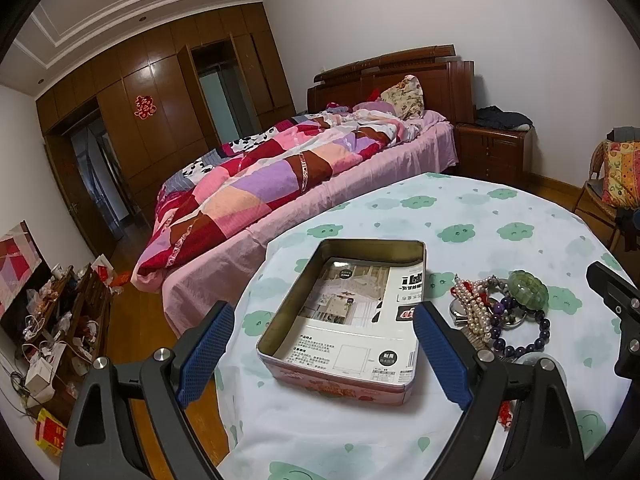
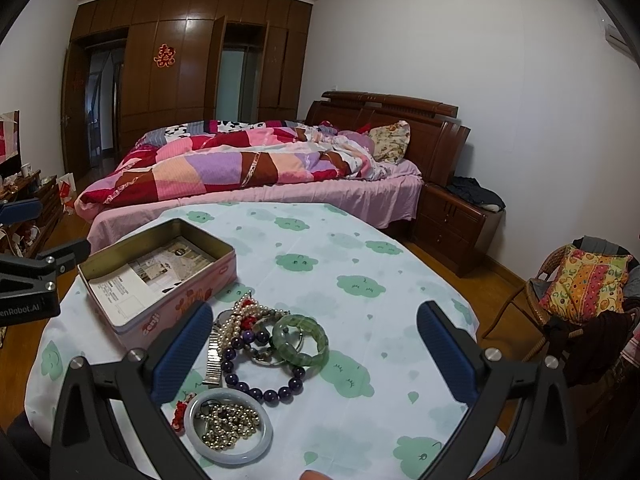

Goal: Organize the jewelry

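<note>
Holding only printed paper [image 1: 352,320], open tin [image 1: 344,380], jewelry pile [image 2: 256,344] beside it

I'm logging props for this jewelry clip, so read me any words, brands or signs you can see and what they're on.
"enRobot.AI", cut off at the frame edge: on the left gripper.
Red double-happiness sign: on the wardrobe door.
Printed sheet lining the tin: Chinese text, too small to read.
Tin's side lettering: unreadable.

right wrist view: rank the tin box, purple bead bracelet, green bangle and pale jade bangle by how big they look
1. tin box, clearly largest.
2. purple bead bracelet and pale jade bangle: they look about alike, and the pale one lies nearer the camera, so I won't rank them.
3. green bangle, smallest looking, though it lies farther off.
</note>
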